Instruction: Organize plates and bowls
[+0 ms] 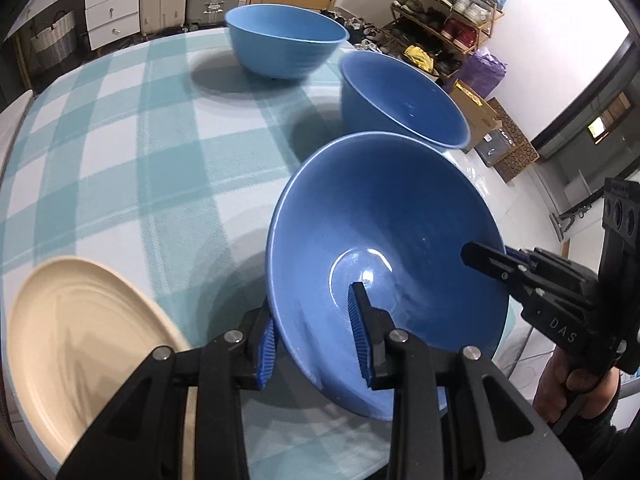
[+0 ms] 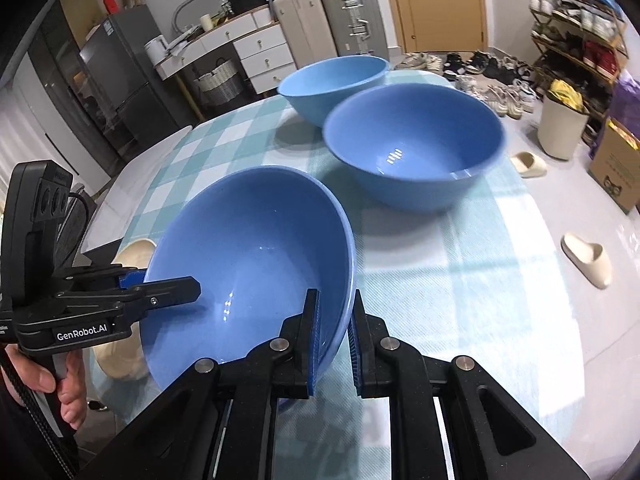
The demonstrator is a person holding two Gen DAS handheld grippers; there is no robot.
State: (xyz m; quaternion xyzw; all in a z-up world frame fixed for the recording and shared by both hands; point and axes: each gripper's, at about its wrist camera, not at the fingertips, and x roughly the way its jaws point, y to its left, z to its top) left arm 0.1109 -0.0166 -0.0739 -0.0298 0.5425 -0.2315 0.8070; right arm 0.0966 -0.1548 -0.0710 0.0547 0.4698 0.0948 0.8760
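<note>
Two grippers: both on one bowl, so treat it as a shared carry.
Held bowl [image 1: 384, 248]: dark blue, tilted, lifted clear of the checked cloth [image 1: 120, 152], near the table's front edge.
Left gripper [image 1: 316, 340]: clenched on the bowl's near wall, one pad inside, one outside.
Right gripper [image 2: 334, 340]: clenched on the opposite rim, wall pinched between the pads; you can see its finger over the rim in the left view.
Target, my guess: the middle blue bowl [image 2: 414, 140] just beyond it, open side up, empty. Nest into that one.
Far bowl [image 2: 334, 80]: lighter blue, behind the middle one, near it. Leave it alone for now.
Cream plate [image 1: 88, 344]: on the cloth, beside the left gripper. Keep the bowl's low edge off it as you swing.
Doing it well: level the bowl before you travel, move both hands together so the wall isn't twisted between two grips.
Placement: centre it over the middle bowl, lower straight, no sliding on the rim.
Release: let one side go first only once it is seated.
Risk: glazed wall, shallow pinch on the right side; could slip if you tilt further.
</note>
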